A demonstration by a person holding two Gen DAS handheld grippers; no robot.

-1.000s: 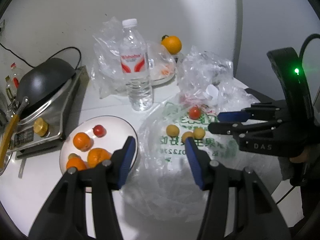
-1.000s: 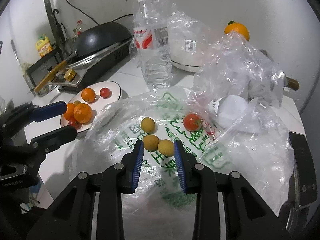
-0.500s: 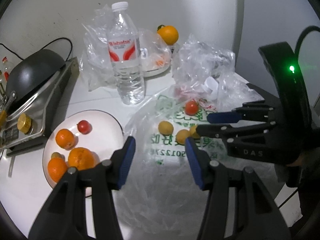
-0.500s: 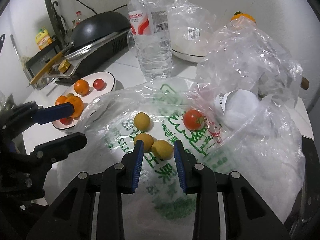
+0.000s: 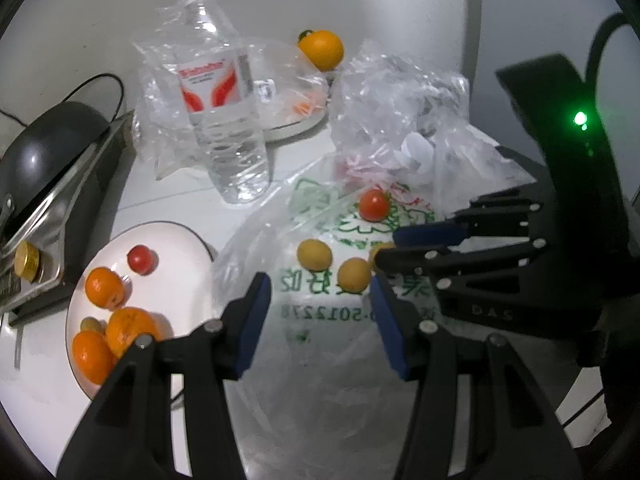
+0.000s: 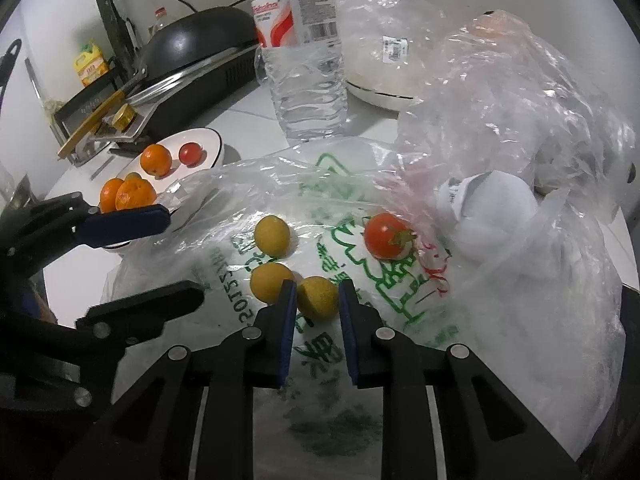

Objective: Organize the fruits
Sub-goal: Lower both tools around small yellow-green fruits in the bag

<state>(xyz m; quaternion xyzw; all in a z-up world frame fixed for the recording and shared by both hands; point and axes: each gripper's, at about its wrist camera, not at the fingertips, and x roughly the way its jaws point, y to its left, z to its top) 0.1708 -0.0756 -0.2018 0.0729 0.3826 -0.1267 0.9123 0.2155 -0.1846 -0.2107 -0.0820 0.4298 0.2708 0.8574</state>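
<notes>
The right gripper is lowered onto the printed plastic bag, its blue fingers parted only a little and set either side of a small yellow fruit; the pads stand right at the fruit's flanks, but whether they already press on it cannot be told from this angle. A second yellow fruit lies just left of the left finger, touching or nearly touching it, and a third yellow fruit sits a bit farther back on the bag. A red tomato rests on the bag to the right, beside crumpled clear plastic. The left gripper hovers wide open over the near part of the same bag, holding nothing, its fingers apart from the fruit ahead of them. Seen from the left wrist, the right gripper reaches in from the right, covering most of the fruit it straddles. To the left on the white worktop stands a white plate carrying several oranges and a small red tomato. Behind the bag a water bottle stands upright, with another orange farther back and a dark pan on a cooker at far left.
</notes>
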